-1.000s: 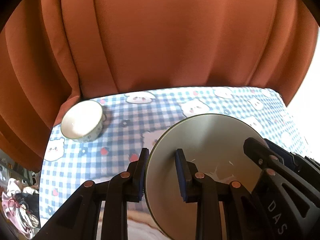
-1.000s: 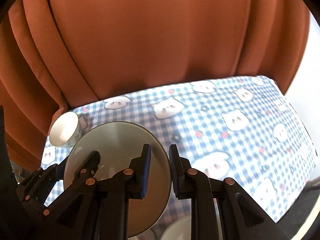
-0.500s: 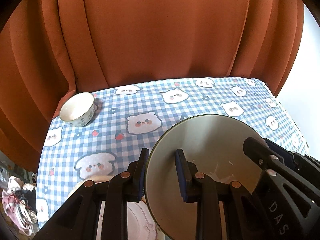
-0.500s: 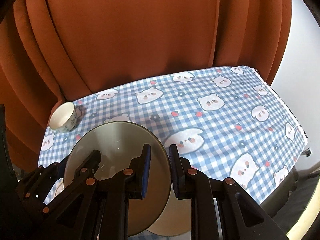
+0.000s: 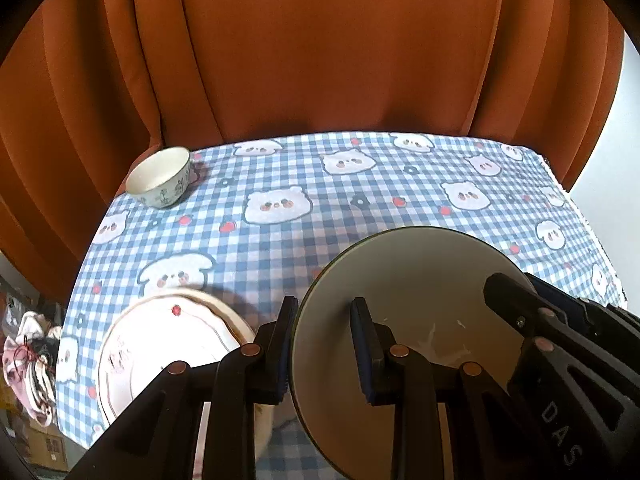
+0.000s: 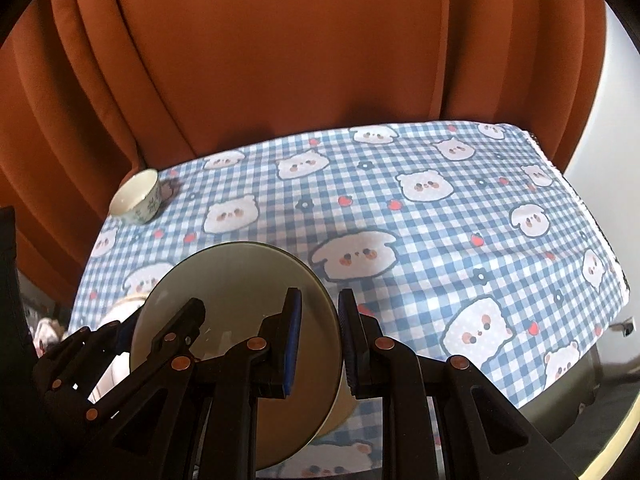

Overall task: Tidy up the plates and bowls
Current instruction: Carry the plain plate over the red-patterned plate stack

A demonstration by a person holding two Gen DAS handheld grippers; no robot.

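Both grippers hold one large grey-green bowl [image 5: 420,292] [image 6: 236,280] above the table. My left gripper [image 5: 324,348] is shut on its left rim. My right gripper [image 6: 320,336] is shut on its right rim. A small white bowl with a green pattern [image 5: 160,178] [image 6: 138,196] stands at the far left corner of the table. A white plate with pink and red marks [image 5: 160,344] lies on the near left part of the table, partly under the held bowl; only a sliver of the plate [image 6: 120,312] shows in the right wrist view.
The table wears a blue checked cloth with bear faces [image 5: 360,200] [image 6: 440,240]. An orange curtain [image 5: 320,52] hangs close behind the far edge. The cloth's right edge [image 6: 592,220] drops off to a pale floor. Clutter [image 5: 28,360] lies beyond the left edge.
Both grippers with the bowl have pulled back and up from the curtain. More of the table shows, and the white plate has come into view below.
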